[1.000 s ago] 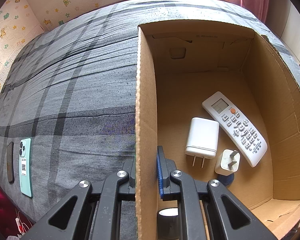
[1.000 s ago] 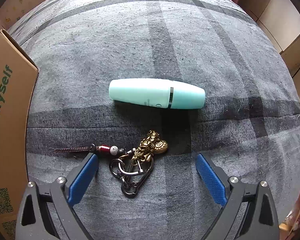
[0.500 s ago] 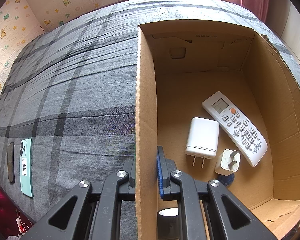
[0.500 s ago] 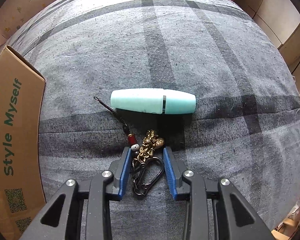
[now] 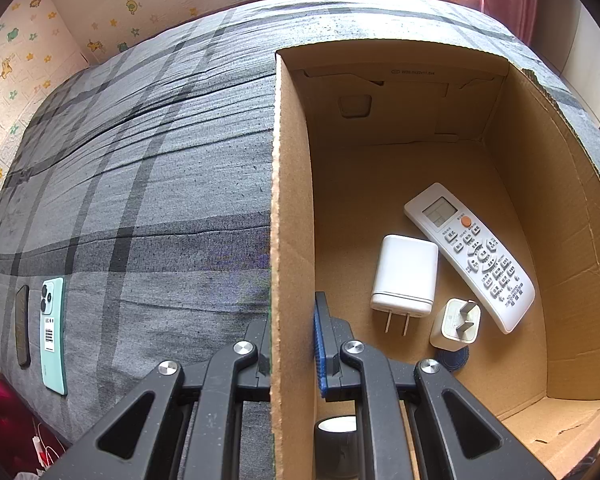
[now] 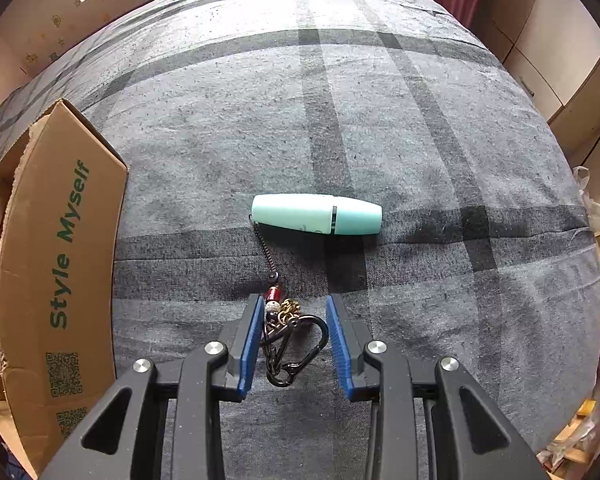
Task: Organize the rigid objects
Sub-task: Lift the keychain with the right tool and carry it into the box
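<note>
My left gripper [image 5: 294, 312] is shut on the left wall of the open cardboard box [image 5: 292, 200], one blue pad inside and the other finger outside. Inside the box lie a white remote [image 5: 470, 254], a white charger [image 5: 406, 272] and a small white plug [image 5: 456, 324]. My right gripper [image 6: 294, 304] is shut on the keychain [image 6: 286, 320], a gold charm with black rings and a carabiner, held above the grey plaid bed. Its beaded cord trails toward a teal tube [image 6: 316, 214] lying on the bedcover.
The box [image 6: 60, 248], printed "Style Myself", stands left of the right gripper. A teal phone [image 5: 53, 332] and a dark flat object [image 5: 22, 330] lie at the bed's left edge. A dark blue round item [image 5: 454, 358] and a white-topped cylinder [image 5: 336, 428] sit in the box's near end.
The right gripper closed from wide open onto the keychain and rose with it; the cord swung from the left to point at the tube. The left gripper kept still.
</note>
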Motion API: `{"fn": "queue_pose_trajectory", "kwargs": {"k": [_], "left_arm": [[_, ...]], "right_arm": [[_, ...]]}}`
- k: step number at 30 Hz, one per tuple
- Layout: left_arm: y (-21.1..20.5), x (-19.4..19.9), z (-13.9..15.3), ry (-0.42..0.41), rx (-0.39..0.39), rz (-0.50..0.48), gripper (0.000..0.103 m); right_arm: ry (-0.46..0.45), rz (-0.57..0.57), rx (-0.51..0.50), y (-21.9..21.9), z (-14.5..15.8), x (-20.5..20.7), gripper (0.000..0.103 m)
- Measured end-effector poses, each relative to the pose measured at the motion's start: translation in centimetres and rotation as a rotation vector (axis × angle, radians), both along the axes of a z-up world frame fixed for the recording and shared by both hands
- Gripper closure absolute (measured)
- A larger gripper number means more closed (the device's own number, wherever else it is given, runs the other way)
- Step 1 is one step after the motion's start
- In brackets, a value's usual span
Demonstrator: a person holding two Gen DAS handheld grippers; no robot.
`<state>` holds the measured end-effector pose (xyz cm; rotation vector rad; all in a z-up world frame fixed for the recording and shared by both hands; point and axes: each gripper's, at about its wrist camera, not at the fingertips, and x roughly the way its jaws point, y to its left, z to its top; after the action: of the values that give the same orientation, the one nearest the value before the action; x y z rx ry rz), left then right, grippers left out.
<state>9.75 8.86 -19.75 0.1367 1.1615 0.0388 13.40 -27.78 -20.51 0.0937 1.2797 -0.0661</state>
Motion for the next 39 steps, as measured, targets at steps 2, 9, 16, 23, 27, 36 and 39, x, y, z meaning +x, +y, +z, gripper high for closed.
{"fn": "queue_pose_trajectory", "kwargs": {"k": [2,9,16,23,27,36,39], "left_arm": [[0.0,0.0,0.0,0.0,-0.001,0.0,0.089],[-0.1,0.0,0.0,0.0,0.0,0.0,0.089],[-0.1,0.0,0.0,0.0,0.0,0.0,0.089],[-0.1,0.0,0.0,0.0,0.0,-0.001,0.089],[-0.1,0.0,0.1,0.0,-0.004,0.001,0.089],[0.0,0.0,0.1,0.001,-0.005,0.0,0.089],[0.0,0.0,0.1,0.001,-0.005,0.0,0.089]], "right_arm": [[-0.006,0.005,0.003,0.1,0.5,-0.2,0.069],[-0.035,0.022,-0.003,1.5,2.2,-0.6,0.069],[-0.077,0.045,-0.002,2.5,4.9,-0.2,0.069],[-0.117,0.085,0.0,4.0,7.5,0.1,0.069],[-0.145,0.113,0.002,5.0,9.0,0.3,0.069],[-0.204,0.18,0.0,7.9,12.4,1.1,0.069],[-0.218,0.201,0.006,8.9,13.3,1.4,0.069]]}}
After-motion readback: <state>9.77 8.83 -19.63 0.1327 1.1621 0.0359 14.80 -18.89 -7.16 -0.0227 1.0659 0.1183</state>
